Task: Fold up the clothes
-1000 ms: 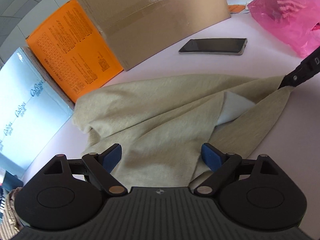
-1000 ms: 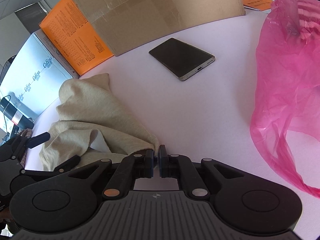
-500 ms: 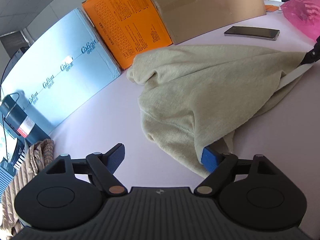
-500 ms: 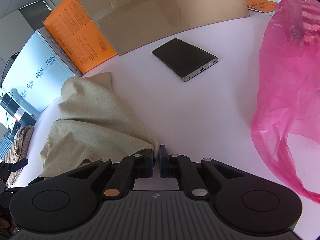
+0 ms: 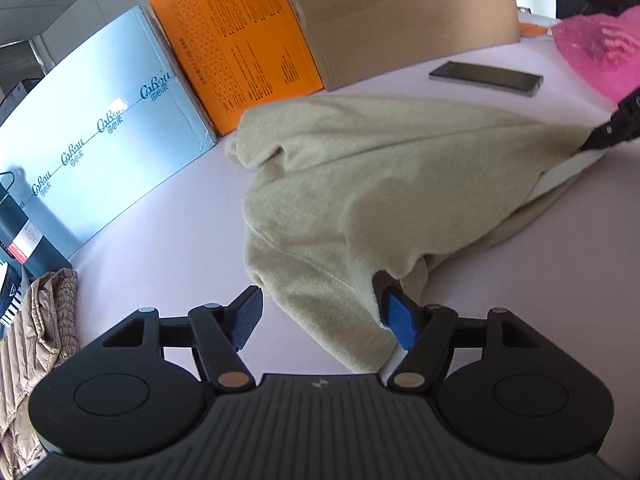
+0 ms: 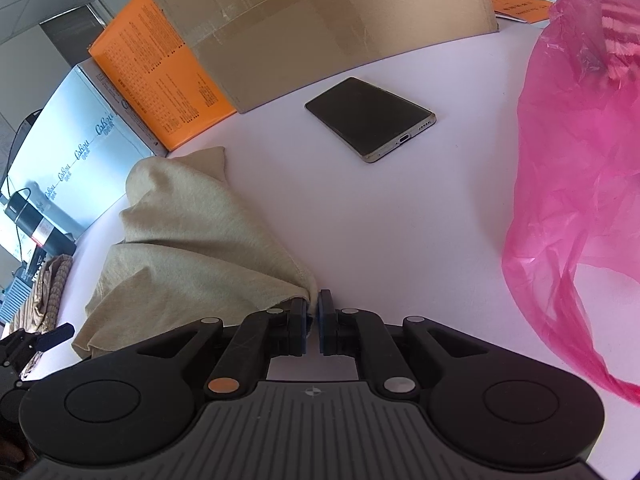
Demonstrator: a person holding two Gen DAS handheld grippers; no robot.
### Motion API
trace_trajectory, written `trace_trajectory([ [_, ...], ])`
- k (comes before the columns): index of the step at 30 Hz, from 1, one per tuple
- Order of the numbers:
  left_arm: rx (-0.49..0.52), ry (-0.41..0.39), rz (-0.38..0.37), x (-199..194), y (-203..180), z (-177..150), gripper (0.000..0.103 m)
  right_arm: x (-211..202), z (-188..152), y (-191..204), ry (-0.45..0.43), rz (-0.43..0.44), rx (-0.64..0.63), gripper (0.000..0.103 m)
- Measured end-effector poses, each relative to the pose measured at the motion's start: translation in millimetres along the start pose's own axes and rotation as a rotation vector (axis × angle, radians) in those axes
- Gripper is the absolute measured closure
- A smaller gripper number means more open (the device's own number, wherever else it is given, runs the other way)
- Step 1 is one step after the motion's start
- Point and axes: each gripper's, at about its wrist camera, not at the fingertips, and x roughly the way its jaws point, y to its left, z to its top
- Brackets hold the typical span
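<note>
Right gripper (image 6: 313, 312): jaws clamped tight on one corner of the beige garment (image 5: 400, 184), pulling it taut.
Left gripper (image 5: 320, 320): jaws spread wide, a loose hem lying between them, against the right pad.
Garment: bunched mid-worktop (image 6: 420, 220), just in front of the orange box (image 5: 236, 44).
Phone (image 6: 370, 118): flat, between garment and pink bag (image 6: 580, 152).

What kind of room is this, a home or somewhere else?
Probably an office or storeroom, not a home: shipping boxes line the back of a plain table, with a phone and a pink bag lying near the beige garment.
</note>
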Motion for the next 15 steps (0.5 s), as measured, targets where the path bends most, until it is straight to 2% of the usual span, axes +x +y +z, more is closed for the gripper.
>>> trace_trajectory([
  [2,-0.007,0.002,0.009,1,0,0,0.039,0,0,0,-0.002,0.003,-0.001,0.098],
  [5,-0.008,0.019,0.074,1,3,-2,0.037,-1,0,-1,-0.003,0.008,-0.002,0.098],
  [8,-0.050,0.024,0.108,-3,15,-5,0.039,0,1,-2,-0.002,0.014,-0.007,0.098],
  [11,-0.122,0.016,0.091,-8,28,-8,0.069,0,1,0,-0.002,0.012,-0.020,0.098],
  [12,-0.133,0.015,0.079,-8,31,-7,0.091,0,1,1,-0.002,0.009,-0.027,0.098],
  [13,-0.140,0.016,0.066,-9,33,-7,0.101,0,1,3,-0.001,0.004,-0.042,0.098],
  [15,-0.153,0.018,0.039,-10,36,-5,0.101,0,2,9,0.005,-0.004,-0.092,0.098],
])
